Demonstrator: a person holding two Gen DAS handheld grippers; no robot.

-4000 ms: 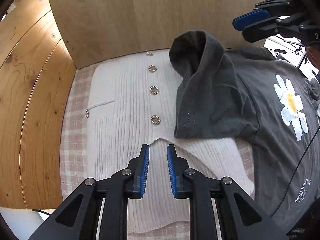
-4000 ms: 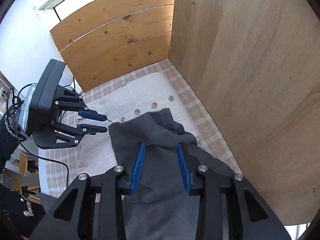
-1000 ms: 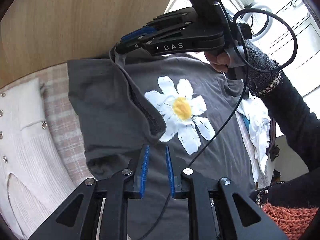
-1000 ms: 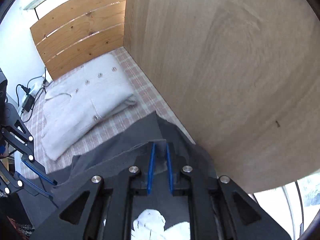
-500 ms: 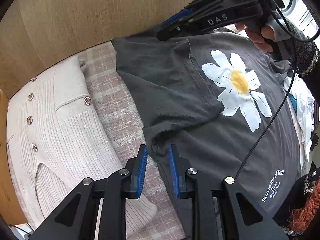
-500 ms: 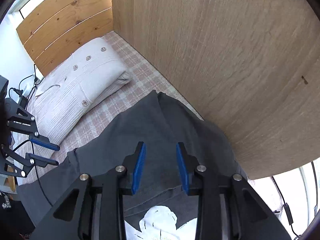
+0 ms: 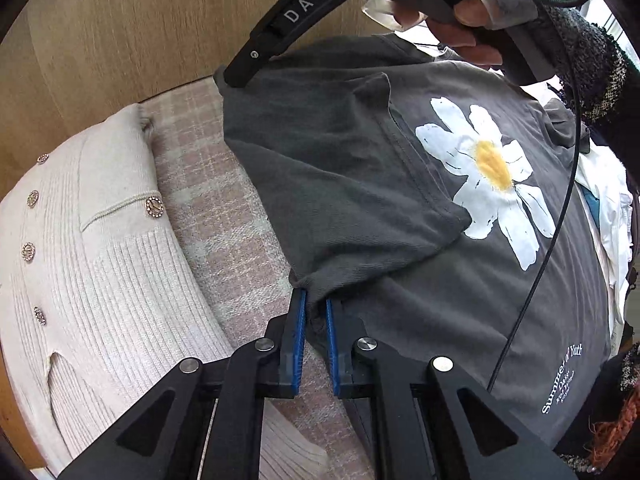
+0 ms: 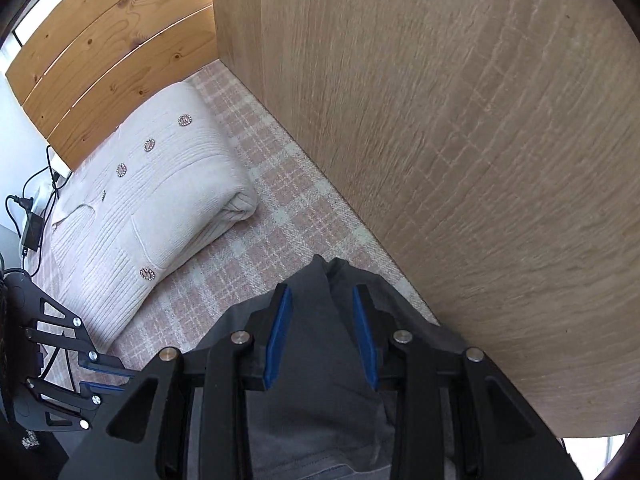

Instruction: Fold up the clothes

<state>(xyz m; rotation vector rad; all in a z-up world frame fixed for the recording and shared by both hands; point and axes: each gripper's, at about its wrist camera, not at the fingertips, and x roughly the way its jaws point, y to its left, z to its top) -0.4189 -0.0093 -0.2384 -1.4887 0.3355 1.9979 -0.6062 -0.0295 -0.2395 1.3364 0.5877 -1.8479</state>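
Note:
A dark grey T-shirt (image 7: 400, 216) with a white daisy print lies spread on the checked cloth, its sleeve folded in over the chest. In the left wrist view my left gripper (image 7: 316, 312) is closing, with the sleeve's lower corner pinched between its blue pads. My right gripper (image 8: 322, 336) stands open over the shirt's far corner (image 8: 320, 280) beside the wooden panel; a ridge of fabric lies between its fingers without being pressed. Seen from the left wrist, the right gripper (image 7: 234, 76) reaches down to that corner, held by a hand (image 7: 460, 12).
A folded cream ribbed cardigan (image 7: 92, 264) with metal buttons lies left of the shirt on the pink checked cloth (image 7: 224, 216). An upright wooden panel (image 8: 460, 140) borders the far side. White clothes (image 7: 608, 208) are piled to the right. A black cable (image 7: 548, 248) hangs across the shirt.
The left gripper has come down onto the sleeve corner and narrowed on it. The right gripper let go of the shirt, opened, and shifted to the corner by the panel. The shirt now lies flat.

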